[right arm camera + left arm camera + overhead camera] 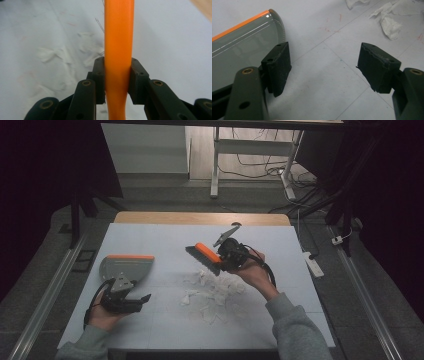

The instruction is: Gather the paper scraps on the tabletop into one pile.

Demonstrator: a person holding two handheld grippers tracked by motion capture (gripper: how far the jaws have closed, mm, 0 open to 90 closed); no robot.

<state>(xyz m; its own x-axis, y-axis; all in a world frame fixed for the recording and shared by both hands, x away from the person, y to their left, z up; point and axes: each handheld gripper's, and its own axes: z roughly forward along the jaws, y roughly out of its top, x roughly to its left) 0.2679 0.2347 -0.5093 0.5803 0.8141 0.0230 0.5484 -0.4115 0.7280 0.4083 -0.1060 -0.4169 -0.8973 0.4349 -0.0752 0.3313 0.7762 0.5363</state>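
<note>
Here the right claw (226, 258), pressed together on the orange handle, holds the brush (204, 255) in the air above the paper scraps (212, 292) near the table's (150, 320) middle. The brush's long axis runs slantwise, its head pointing toward the far left corner and its bristles facing down. The left claw (142, 298) stands spread and holds nothing, just near the dustpan (125, 266), which lies toward the left edge with its orange lip facing the far edge.
</note>
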